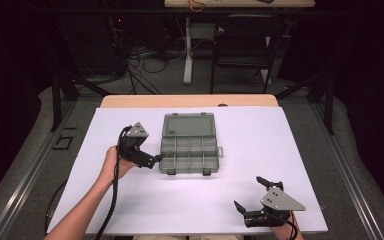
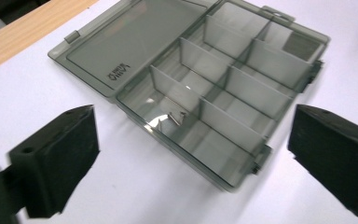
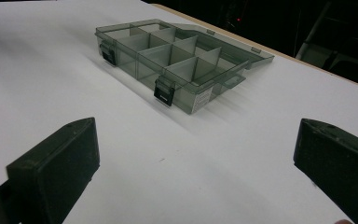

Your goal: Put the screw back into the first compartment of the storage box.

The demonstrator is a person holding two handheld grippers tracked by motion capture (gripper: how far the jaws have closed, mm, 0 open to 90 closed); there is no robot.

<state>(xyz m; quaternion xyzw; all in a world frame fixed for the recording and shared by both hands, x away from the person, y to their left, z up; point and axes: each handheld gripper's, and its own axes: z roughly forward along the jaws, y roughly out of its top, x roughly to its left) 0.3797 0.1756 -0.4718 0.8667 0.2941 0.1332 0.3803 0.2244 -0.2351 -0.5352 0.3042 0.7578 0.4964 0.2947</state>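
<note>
A smoky grey plastic organizer box (image 1: pixel 189 152) lies open in the middle of the white sheet, its lid (image 1: pixel 189 125) folded flat toward the far side. Dividers split the box (image 2: pixel 223 93) into several compartments, and one holds a small bright speck too small to identify. My left gripper (image 1: pixel 155 159) is open beside the box's front left corner, and its jaws (image 2: pixel 193 140) straddle that end without touching it. My right gripper (image 1: pixel 249 192) hovers open near the front right of the sheet, well short of the box (image 3: pixel 168 60); two dark latches face it.
A white sheet (image 1: pixel 130 200) covers the table, and a wooden edge (image 1: pixel 190 101) shows along the far side. Behind the table stand a black chair (image 1: pixel 245 40) and a white desk leg (image 1: pixel 187 55), with cables on the floor.
</note>
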